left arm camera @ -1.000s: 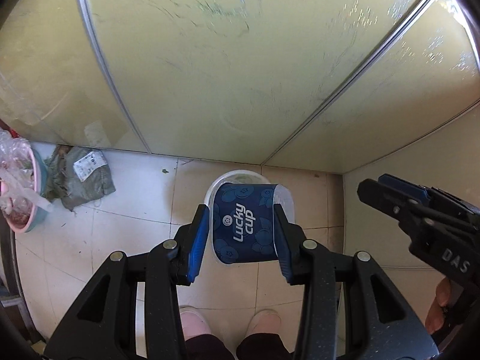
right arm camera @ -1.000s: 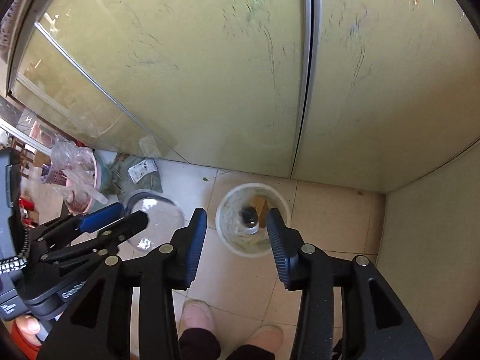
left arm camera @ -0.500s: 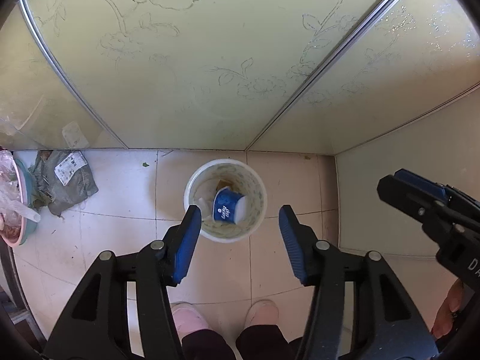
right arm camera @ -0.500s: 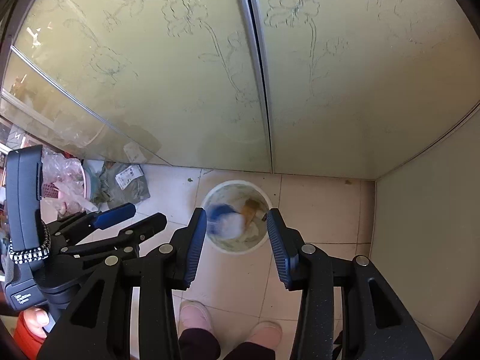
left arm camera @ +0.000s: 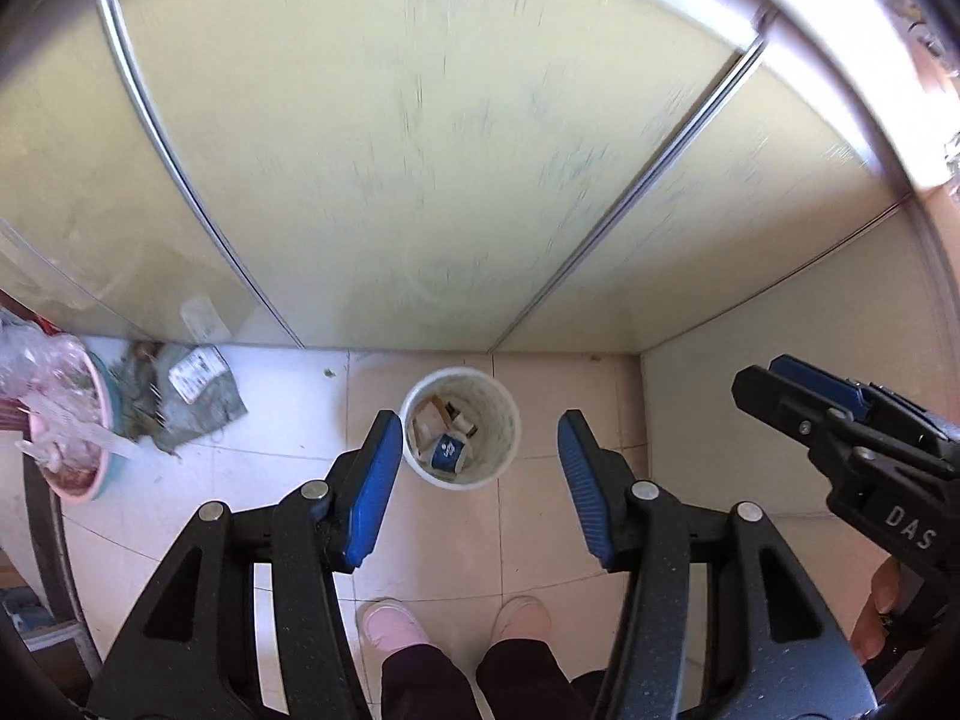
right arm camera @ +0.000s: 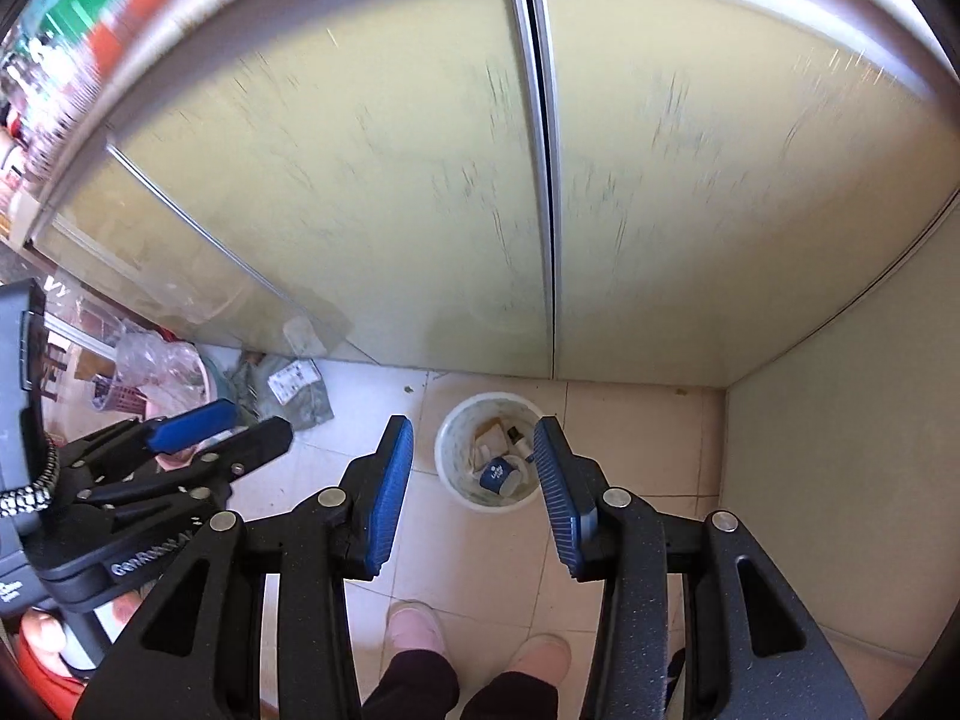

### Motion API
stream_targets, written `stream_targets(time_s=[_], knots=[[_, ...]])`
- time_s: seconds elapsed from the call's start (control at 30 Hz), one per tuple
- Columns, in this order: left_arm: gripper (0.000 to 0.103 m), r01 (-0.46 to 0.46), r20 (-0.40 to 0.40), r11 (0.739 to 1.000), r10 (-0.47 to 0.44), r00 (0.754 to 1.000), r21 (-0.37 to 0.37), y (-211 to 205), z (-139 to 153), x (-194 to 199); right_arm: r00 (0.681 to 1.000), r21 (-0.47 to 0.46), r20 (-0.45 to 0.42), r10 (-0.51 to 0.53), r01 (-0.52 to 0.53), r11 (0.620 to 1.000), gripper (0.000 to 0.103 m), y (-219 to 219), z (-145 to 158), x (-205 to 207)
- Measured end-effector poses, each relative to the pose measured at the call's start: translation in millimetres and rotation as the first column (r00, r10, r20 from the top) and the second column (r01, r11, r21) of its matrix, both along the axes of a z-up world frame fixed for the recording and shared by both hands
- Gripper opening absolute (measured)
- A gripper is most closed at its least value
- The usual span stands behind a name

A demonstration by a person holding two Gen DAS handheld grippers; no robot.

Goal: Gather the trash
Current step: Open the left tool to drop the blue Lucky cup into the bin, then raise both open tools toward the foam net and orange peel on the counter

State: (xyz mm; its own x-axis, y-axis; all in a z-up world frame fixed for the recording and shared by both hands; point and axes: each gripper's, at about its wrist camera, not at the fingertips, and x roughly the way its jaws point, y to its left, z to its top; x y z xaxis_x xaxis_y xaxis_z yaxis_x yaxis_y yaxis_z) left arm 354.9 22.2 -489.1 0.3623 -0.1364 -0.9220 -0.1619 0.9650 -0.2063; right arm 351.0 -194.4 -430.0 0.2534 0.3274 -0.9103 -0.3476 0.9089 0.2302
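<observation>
A white waste bin stands on the tiled floor far below me, against the frosted sliding doors. Inside it lies a blue paper cup on its side, among scraps of card and other litter. My left gripper hangs high above the bin, open, with nothing between its blue pads. The right gripper is also high above the bin, open and empty, and the blue cup shows between its fingers far below. Each gripper appears at the edge of the other's view: right gripper, left gripper.
A pink basin stuffed with clear plastic sits at the left. Beside it lies a grey bag with a white label. A pale wall closes the right side. The person's pink slippers stand just in front of the bin.
The left gripper opened and let go of the blue cup, which dropped into the bin. Both grippers have risen, so the bin looks smaller and farther away.
</observation>
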Motion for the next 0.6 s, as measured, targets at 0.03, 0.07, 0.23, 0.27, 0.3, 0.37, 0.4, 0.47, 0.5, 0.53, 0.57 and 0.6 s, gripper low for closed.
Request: stream_targets(time_s=[0.03, 0.07, 0.23, 0.27, 0.3, 0.37, 0.4, 0.47, 0.5, 0.53, 0.57, 0.6], knots=[[0.053, -0.001, 0.016, 1.000, 0.001, 1.000, 0.005, 1, 18, -3, 1.000, 0.002, 0.009, -0.004, 0.004, 1.000, 0.038, -1, 12, -1], [0.053, -0.002, 0.029, 1.000, 0.002, 1.000, 0.008, 2, 33, -5, 1.000, 0.005, 0.017, -0.009, 0.009, 1.000, 0.038, 0, 21, -4], [0.053, -0.008, 0.113, 1.000, 0.006, 0.994, 0.017, 13, 118, -18, 0.997, 0.022, 0.070, -0.038, 0.036, 0.999, 0.038, -2, 86, -17], [0.053, -0.008, 0.131, 1.000, 0.005, 0.991, 0.021, 14, 133, -21, 0.995, 0.028, 0.085, -0.044, 0.042, 0.999, 0.038, -2, 99, -21], [0.053, -0.007, 0.151, 1.000, 0.003, 0.989, 0.025, 16, 150, -24, 0.994, 0.034, 0.101, -0.050, 0.047, 0.998, 0.038, -3, 114, -24], [0.053, -0.001, 0.193, 0.999, -0.006, 0.981, 0.036, 20, 186, -32, 0.989, 0.042, 0.136, -0.062, 0.057, 0.998, 0.038, -3, 139, -31], [0.055, 0.001, 0.214, 0.999, -0.010, 0.977, 0.041, 22, 202, -35, 0.986, 0.047, 0.155, -0.066, 0.060, 0.997, 0.038, -4, 154, -34], [0.058, 0.006, 0.261, 0.998, -0.021, 0.965, 0.055, 26, 231, -43, 0.978, 0.056, 0.195, -0.076, 0.067, 0.996, 0.038, 0, 179, -42], [0.059, 0.009, 0.288, 0.998, -0.027, 0.957, 0.063, 28, 247, -48, 0.973, 0.061, 0.218, -0.080, 0.069, 0.996, 0.038, 1, 194, -46], [0.059, 0.012, 0.313, 0.998, -0.033, 0.949, 0.069, 31, 264, -53, 0.967, 0.066, 0.241, -0.085, 0.071, 0.995, 0.038, 4, 206, -50], [0.060, 0.016, 0.335, 0.997, -0.039, 0.941, 0.073, 34, 281, -56, 0.960, 0.071, 0.266, -0.090, 0.074, 0.995, 0.038, 5, 219, -54], [0.061, 0.020, 0.358, 0.997, -0.046, 0.933, 0.077, 36, 296, -60, 0.952, 0.077, 0.289, -0.095, 0.076, 0.994, 0.038, 5, 234, -58]])
